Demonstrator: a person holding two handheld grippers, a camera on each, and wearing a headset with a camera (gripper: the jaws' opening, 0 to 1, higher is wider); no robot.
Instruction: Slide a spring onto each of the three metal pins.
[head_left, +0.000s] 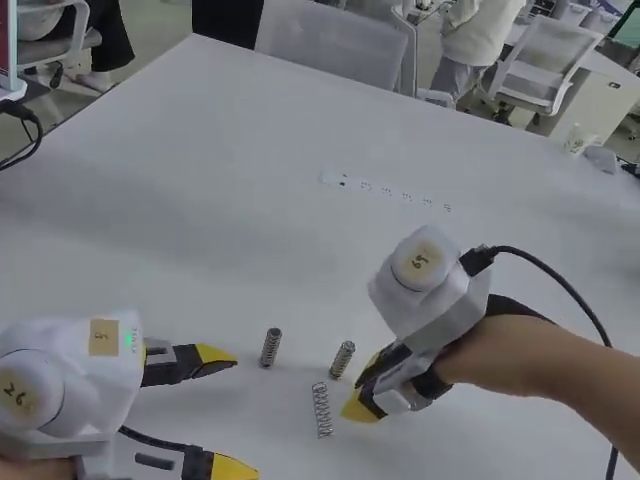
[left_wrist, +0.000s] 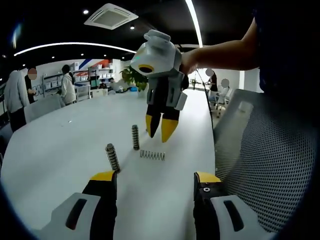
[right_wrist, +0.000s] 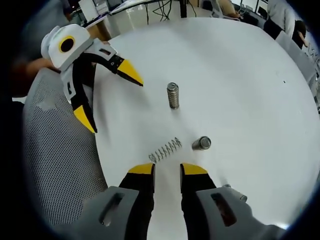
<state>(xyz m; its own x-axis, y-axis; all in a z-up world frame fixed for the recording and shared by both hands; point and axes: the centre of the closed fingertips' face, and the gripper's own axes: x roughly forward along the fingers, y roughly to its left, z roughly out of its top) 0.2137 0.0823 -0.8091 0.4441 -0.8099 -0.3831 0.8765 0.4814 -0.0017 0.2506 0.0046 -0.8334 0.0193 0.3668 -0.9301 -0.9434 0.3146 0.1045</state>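
Spring (head_left: 321, 408) flat on table (head_left: 250, 150) nr 2 sprung pins (head_left: 271, 347) (head_left: 343, 359); L tongs (left_wrist: 155, 176) gaping, R tongs (right_wrist: 167, 169) barely apart.

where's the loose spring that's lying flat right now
In the head view the loose spring lies flat on the table, just left of the right gripper and nearer the person than the two upright springs.

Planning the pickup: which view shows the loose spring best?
The right gripper view: the loose spring lies flat just ahead of the right gripper, coils distinct. The left gripper view shows it smaller, farther off; the head view, beside a yellow jaw.
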